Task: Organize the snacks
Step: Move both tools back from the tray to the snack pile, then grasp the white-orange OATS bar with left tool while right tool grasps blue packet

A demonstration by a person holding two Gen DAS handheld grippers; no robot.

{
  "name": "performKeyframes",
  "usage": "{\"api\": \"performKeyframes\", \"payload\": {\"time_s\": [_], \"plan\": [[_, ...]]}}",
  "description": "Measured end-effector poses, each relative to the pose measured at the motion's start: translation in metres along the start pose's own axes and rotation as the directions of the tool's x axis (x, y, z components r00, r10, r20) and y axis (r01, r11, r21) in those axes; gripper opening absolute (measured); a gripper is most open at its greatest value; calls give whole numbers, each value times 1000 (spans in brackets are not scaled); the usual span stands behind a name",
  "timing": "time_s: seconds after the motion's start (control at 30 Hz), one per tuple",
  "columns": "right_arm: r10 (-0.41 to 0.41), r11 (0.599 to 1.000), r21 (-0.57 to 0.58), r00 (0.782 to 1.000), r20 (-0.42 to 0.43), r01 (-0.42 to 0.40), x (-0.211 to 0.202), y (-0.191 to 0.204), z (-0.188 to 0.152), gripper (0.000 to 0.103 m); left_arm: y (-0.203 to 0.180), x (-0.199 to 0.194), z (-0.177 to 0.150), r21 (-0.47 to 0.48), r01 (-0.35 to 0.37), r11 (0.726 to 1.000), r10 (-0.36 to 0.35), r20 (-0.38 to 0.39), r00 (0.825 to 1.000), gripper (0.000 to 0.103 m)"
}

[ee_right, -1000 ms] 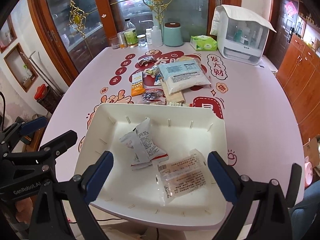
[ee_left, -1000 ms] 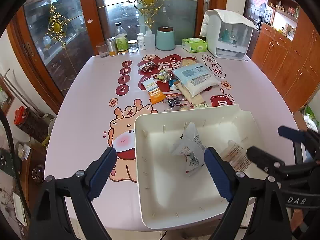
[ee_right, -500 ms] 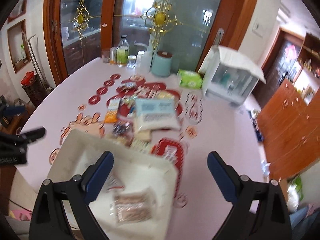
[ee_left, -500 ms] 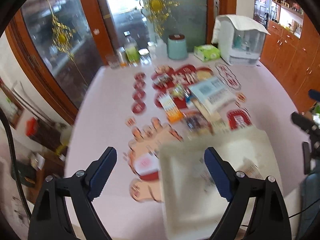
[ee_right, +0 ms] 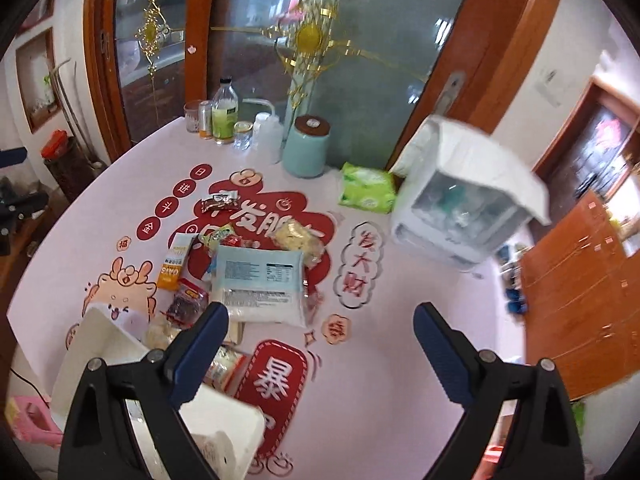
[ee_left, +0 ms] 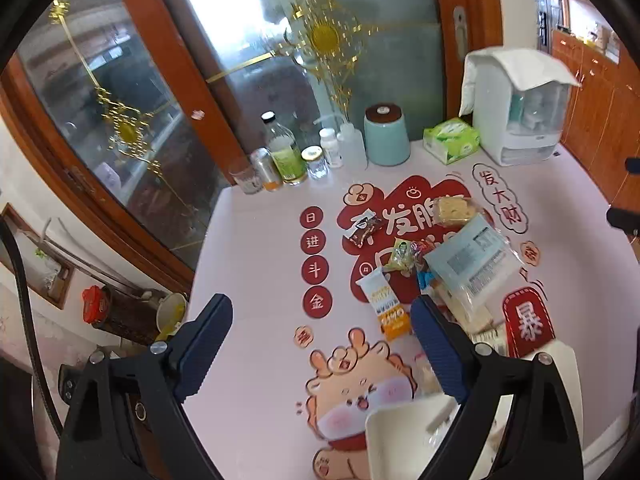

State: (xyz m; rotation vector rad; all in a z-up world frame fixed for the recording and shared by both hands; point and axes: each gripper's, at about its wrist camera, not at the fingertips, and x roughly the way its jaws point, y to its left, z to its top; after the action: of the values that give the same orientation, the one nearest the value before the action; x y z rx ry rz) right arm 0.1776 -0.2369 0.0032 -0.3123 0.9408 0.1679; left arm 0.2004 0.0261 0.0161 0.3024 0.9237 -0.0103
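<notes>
A heap of snacks lies mid-table: a large pale blue bag (ee_left: 472,260) (ee_right: 260,280), an orange-and-white packet (ee_left: 386,304) (ee_right: 174,260), a dark brown wrapper (ee_left: 362,230) (ee_right: 220,202), a yellowish cracker pack (ee_left: 454,210) (ee_right: 298,238) and a dark red packet (ee_right: 186,304). The white tray (ee_left: 400,416) (ee_right: 104,344) sits at the near edge, mostly cut off below. My left gripper (ee_left: 320,312) hangs open and empty above the table, left of the heap. My right gripper (ee_right: 320,314) is open and empty too, above the table just right of the heap.
Bottles and jars (ee_left: 284,156), a teal canister (ee_left: 386,136), a green tissue pack (ee_left: 450,140) and a white appliance (ee_left: 520,112) line the table's far edge before a glass door. Wooden cabinets (ee_right: 580,280) stand to the right.
Both grippers rose and swung away from over the tray toward the far side. The tray slid to the bottom of both views and the snack heap came closer. Both jaws stayed wide.
</notes>
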Motion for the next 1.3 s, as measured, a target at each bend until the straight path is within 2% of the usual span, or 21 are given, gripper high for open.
{"api": "performKeyframes", "payload": {"time_s": [0.1,0.2,0.33,0.5,0.6,0.7,0.73,0.77,0.8,0.83,0.87,0.9,0.93,0.97,1.0,1.07,1.17,1.3], "plan": [[97,995,39,993,-64,-94,52,-6,8,95,-12,49,12,-16,24,1000,-25,-86,996,90],[169,984,70,980,-108,-162,101,-6,13,94,-22,106,14,-58,47,997,-57,-175,983,90],[268,961,116,949,-167,-251,170,-4,18,92,-33,190,6,-142,52,989,-94,-315,944,90],[325,942,157,920,-218,-296,240,-8,17,89,-44,261,-10,-211,25,977,-113,-416,902,88],[381,918,216,892,-242,-333,274,-19,12,87,-48,288,-20,-229,1,973,-111,-463,879,88],[478,867,284,845,-238,-410,297,-27,3,85,-51,305,-30,-264,4,965,-138,-494,858,86],[525,837,312,820,-227,-449,302,-29,0,85,-53,309,-33,-275,14,961,-155,-497,854,86],[560,813,328,799,-219,-481,305,-29,-3,82,-56,312,-35,-282,24,959,-169,-501,849,85],[598,787,337,773,-210,-517,307,-28,-6,75,-60,316,-38,-279,29,960,-174,-511,842,79],[616,774,334,762,-201,-537,306,-26,-7,71,-64,319,-41,-275,32,961,-177,-521,835,76],[630,764,328,751,-196,-556,305,-24,-7,61,-66,320,-43,-281,37,959,-184,-517,836,74],[634,762,318,750,-190,-564,303,-22,-6,50,-66,319,-44,-292,41,955,-190,-502,844,67],[644,754,309,743,-179,-580,299,-21,-5,42,-66,319,-44,-307,63,950,-216,-495,842,53],[661,740,308,730,-172,-598,296,-20,-6,21,-66,319,-45,-329,91,940,-252,-489,835,48],[658,743,303,734,-168,-597,292,-19,-5,16,-66,316,-46,-325,89,941,-247,-488,837,38],[634,766,261,757,-159,-587,278,-14,-4,11,-69,313,-49,-321,107,941,-261,-490,832,36],[621,776,234,774,-120,-586,253,-10,-7,7,-72,305,-59,-303,86,949,-232,-486,843,34],[573,810,189,818,-52,-555,214,-4,-12,5,-65,272,-65,-313,74,947,-209,-422,882,34]]}}
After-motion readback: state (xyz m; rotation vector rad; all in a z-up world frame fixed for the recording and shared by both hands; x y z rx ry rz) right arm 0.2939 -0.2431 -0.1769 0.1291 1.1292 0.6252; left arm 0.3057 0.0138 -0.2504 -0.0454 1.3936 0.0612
